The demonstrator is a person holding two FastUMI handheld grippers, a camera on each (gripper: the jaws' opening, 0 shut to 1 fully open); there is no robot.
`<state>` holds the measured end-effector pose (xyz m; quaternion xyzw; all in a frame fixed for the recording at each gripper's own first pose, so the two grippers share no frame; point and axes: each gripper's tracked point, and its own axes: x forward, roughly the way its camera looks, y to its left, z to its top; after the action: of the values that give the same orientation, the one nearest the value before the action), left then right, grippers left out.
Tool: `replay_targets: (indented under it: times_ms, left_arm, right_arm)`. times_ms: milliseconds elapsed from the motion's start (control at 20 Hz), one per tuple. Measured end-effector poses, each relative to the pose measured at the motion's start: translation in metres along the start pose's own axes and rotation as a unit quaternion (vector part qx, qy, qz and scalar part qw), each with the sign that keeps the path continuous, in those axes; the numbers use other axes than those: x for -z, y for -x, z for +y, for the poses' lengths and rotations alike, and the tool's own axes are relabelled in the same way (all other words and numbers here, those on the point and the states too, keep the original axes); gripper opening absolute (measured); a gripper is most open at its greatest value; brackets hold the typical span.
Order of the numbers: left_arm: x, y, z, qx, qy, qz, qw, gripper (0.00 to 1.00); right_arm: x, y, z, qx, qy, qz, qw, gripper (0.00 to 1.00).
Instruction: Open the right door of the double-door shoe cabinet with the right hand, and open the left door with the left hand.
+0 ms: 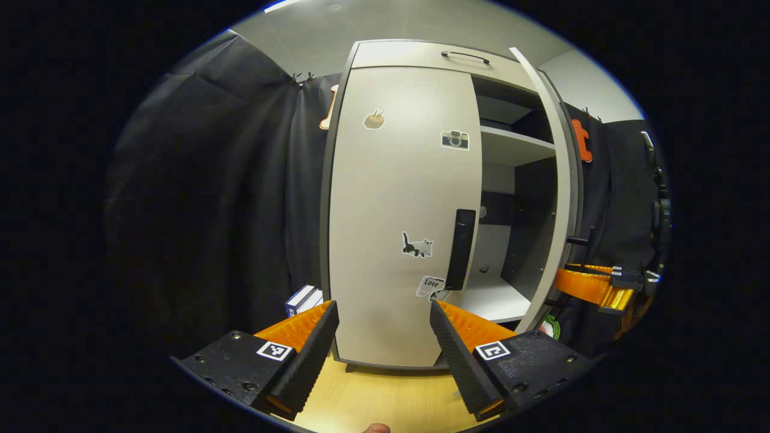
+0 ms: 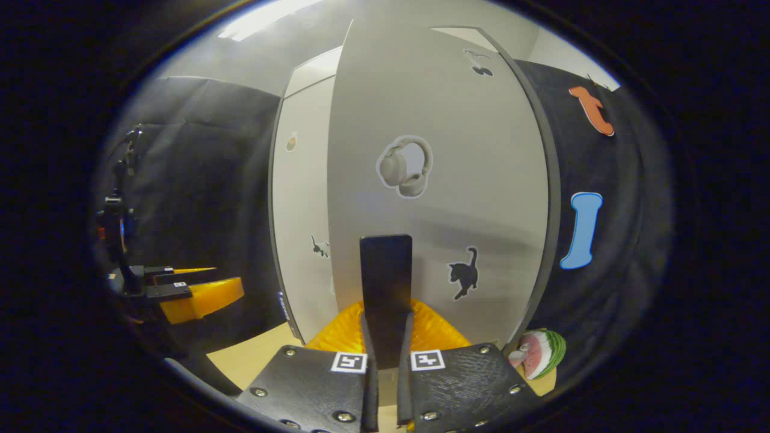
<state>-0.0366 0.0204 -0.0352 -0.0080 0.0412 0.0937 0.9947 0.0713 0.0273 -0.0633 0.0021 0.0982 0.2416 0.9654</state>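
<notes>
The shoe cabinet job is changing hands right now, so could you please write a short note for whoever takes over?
Right gripper: shut on the right door's handle; right door swung open, shelves showing.
Left gripper: open, empty, in front of the left door, short of its handle.
Done: right door open.
Left: grip the left handle and pull that closed door open.

It was a recording booth, not a home: black cloth walls hung around a stickered shoe cabinet under office ceiling lights.

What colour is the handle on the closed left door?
Black: the handle on the pale grey left door, clearest in the left gripper view.
</notes>
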Motion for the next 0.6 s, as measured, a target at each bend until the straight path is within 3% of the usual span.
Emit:
replay_targets:
  times_ms: [600]
  left_arm:
    - [0.013, 0.007, -0.067, 0.014, -0.005, 0.012, 1.000, 0.95]
  right_arm:
    - [-0.003, 0.030, -0.012, -0.144, -0.004, 0.010, 0.990, 0.12]
